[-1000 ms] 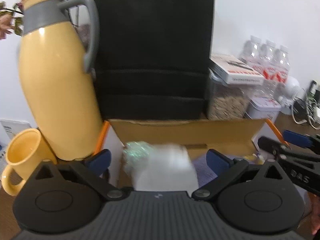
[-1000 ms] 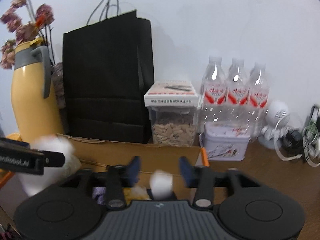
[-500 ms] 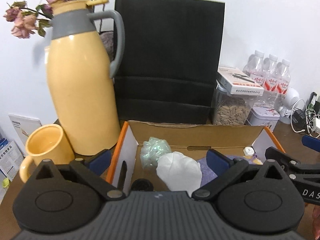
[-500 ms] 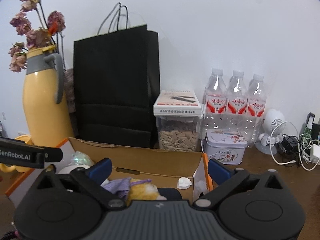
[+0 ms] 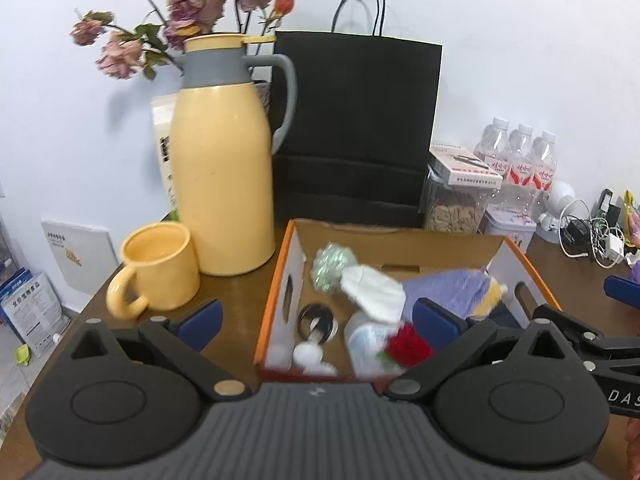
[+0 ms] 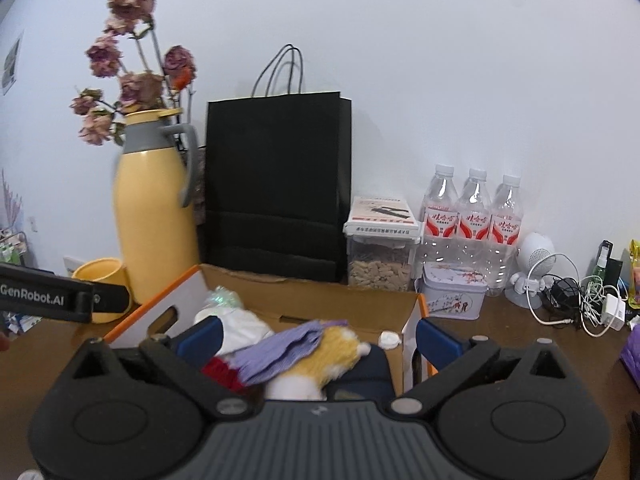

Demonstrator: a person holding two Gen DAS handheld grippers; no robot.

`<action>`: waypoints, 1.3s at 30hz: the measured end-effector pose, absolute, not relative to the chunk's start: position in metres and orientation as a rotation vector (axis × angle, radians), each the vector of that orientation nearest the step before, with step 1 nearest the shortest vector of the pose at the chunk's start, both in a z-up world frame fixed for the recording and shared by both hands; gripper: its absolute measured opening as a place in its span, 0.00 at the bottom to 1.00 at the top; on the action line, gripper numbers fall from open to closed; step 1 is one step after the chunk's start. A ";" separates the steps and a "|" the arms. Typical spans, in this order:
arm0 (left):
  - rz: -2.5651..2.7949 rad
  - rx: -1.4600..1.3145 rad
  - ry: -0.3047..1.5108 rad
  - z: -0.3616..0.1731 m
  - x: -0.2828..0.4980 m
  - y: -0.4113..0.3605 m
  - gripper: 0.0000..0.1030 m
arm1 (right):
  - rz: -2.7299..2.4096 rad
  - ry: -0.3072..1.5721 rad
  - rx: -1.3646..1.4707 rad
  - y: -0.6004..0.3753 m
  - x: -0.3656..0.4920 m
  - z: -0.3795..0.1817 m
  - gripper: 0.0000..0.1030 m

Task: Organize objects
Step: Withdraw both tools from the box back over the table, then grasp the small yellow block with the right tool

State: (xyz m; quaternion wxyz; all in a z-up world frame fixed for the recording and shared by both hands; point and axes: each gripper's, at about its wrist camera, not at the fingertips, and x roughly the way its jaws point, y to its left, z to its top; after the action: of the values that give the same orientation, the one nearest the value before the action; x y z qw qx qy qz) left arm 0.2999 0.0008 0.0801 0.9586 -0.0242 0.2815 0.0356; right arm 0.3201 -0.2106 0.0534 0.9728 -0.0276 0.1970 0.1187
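An open cardboard box point(image 5: 280, 292) with an orange rim sits on the brown table and shows in the right wrist view too point(image 6: 320, 296). It holds a white pouch point(image 5: 374, 288), a green mesh ball point(image 5: 334, 262), a purple cloth point(image 5: 452, 288), a red item point(image 5: 408, 346), a white bottle point(image 5: 360, 336) and a small round tin point(image 5: 318, 320). A yellow plush point(image 6: 340, 346) lies under the purple cloth point(image 6: 288, 344). My left gripper point(image 5: 316, 316) is open and empty above the box's near left. My right gripper point(image 6: 318, 334) is open and empty over the box.
A yellow jug point(image 5: 224, 160) with dried flowers and a yellow mug point(image 5: 158, 264) stand left of the box. A black paper bag point(image 5: 356, 128) stands behind it. A clear snack jar point(image 6: 380, 264), a tin point(image 6: 454, 294), three water bottles point(image 6: 472, 216) and tangled cables point(image 6: 580, 300) are to the right.
Both grippers have pulled back and up from the box. The right gripper has let go of a small white item and opened. The white pouch now lies in the box.
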 end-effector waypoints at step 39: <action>0.171 -0.113 0.780 -0.002 0.250 0.073 1.00 | 0.196 0.676 -0.070 -0.185 0.320 -0.064 0.84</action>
State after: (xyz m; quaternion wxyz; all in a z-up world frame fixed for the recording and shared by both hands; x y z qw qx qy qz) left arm 0.2500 0.0734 -0.0023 0.9198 -0.0547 0.3796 0.0833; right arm 0.3197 -0.1851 -0.0636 0.9381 -0.0345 0.3310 0.0960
